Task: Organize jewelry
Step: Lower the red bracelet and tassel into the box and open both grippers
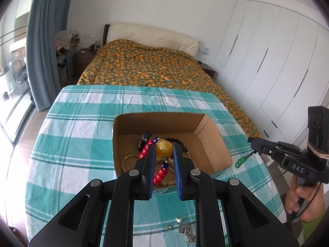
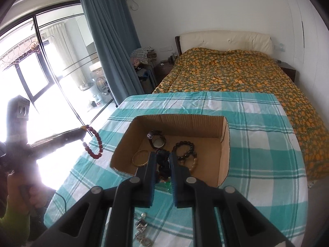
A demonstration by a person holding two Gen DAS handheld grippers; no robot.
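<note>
**Left wrist view: two dangling strings over one small box**

Left wrist view has our left gripper [image 1: 163,151] clamped on a red bead bracelet [image 1: 161,174] at its big amber bead [image 1: 163,148], the red loop hanging free below the pads. Beneath it sits the open cardboard box [image 1: 218,138] on the checked tablecloth [image 1: 82,127]. Our right gripper [image 2: 163,160] is closed on a dark knotted cord with a green pendant [image 1: 241,162] swinging at its end — out past the box's right wall in the left view.

Already in the box we see a watch [image 2: 156,139], a gold bangle [image 2: 139,158] and a dark bead bracelet [image 2: 185,150].

Risks, as we judge them:
- The amber bead is round and smooth; it could squirt out of the pads and drop outside the box.
- The hanging loop may snag the box rim and drag the light box.
- The swinging pendant could land on the cloth — or tangle with pieces already inside.
- Small silver pieces [image 2: 141,226] near the table's front edge could be knocked off.
</note>
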